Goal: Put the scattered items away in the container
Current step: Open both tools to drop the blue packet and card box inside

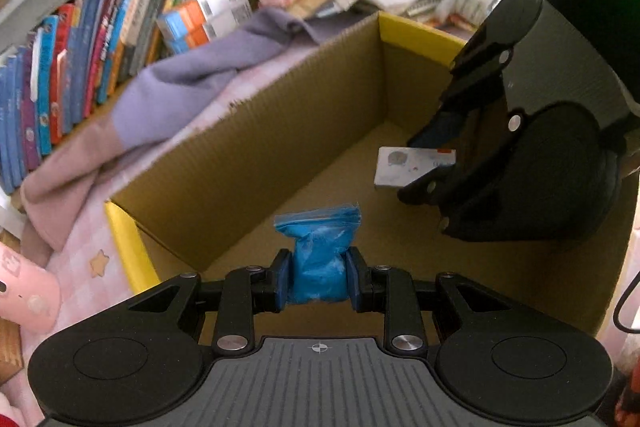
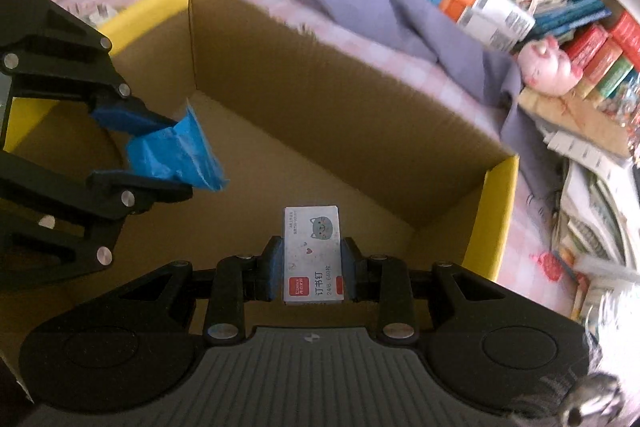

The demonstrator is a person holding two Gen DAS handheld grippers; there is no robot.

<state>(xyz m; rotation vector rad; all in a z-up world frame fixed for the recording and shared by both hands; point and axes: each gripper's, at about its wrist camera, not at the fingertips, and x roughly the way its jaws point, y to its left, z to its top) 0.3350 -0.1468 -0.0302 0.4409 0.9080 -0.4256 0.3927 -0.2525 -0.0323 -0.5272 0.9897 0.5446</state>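
left gripper [image 1: 318,281]: clamped on blue bag [image 1: 318,255], bag's long axis in line with the fingers, sealed end pointing away, over box [image 1: 280,131] interior | right gripper [image 2: 311,275]: clamped on staple box [image 2: 312,251], long axis along the fingers, over box floor

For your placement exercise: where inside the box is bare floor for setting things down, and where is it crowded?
Cardboard box: its floor is bare from the far corner along the long wall. Crowded above: left tongs hold a blue bag, right tongs hold a staple box.
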